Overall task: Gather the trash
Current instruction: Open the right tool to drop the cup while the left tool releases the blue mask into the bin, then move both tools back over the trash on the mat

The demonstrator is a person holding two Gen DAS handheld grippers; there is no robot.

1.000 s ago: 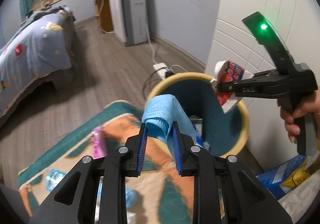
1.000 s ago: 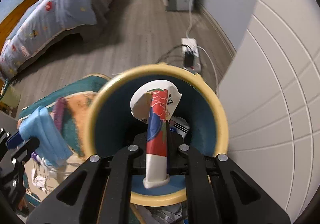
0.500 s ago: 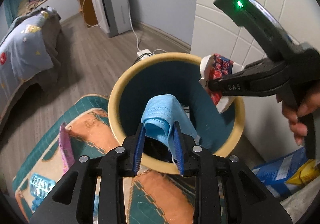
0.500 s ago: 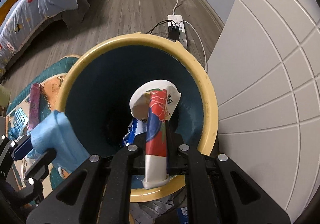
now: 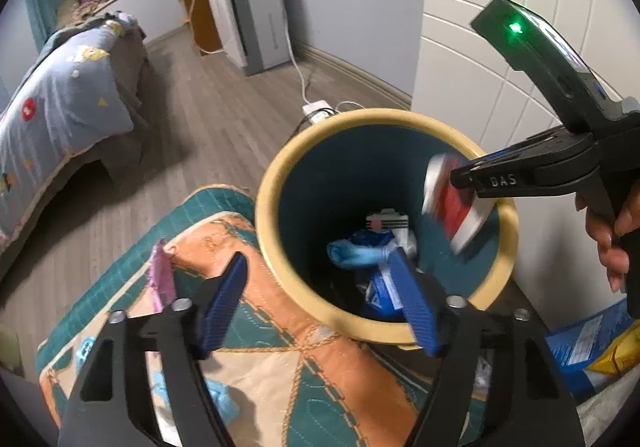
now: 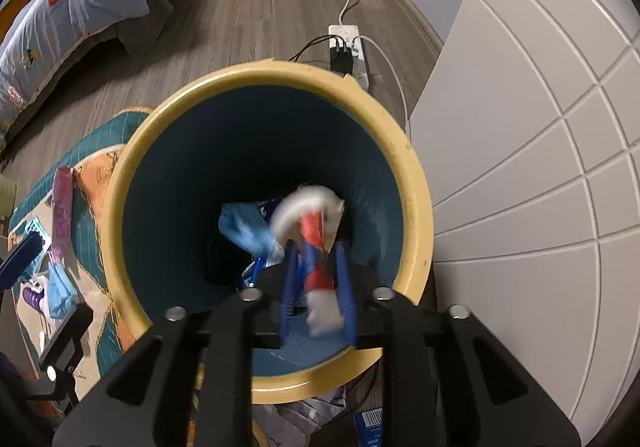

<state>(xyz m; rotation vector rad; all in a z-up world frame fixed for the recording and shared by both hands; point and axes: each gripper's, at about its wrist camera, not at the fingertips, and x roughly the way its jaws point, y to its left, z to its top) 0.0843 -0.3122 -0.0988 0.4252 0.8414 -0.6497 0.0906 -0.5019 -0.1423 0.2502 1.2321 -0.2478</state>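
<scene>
A yellow-rimmed bin with a dark teal inside stands on the floor below both grippers. My left gripper hangs over its near rim with jaws opening wide and nothing between them. The blue face mask lies inside the bin on other trash. Over the bin's mouth my right gripper points steeply down, its jaws opening. The crushed red, white and blue paper cup is blurred between the fingers, with a gap on each side. In the left wrist view the same cup slips from the right gripper.
A patterned rug left of the bin carries a pink wrapper and small blue scraps. A power strip with cables lies behind the bin. A white panelled cabinet stands right, a bed far left, blue packets by the bin.
My left gripper has opened and the blue mask has fallen into the bin. My right gripper's jaws have parted and the cup is sliding down. Both grippers sank closer to the bin.
</scene>
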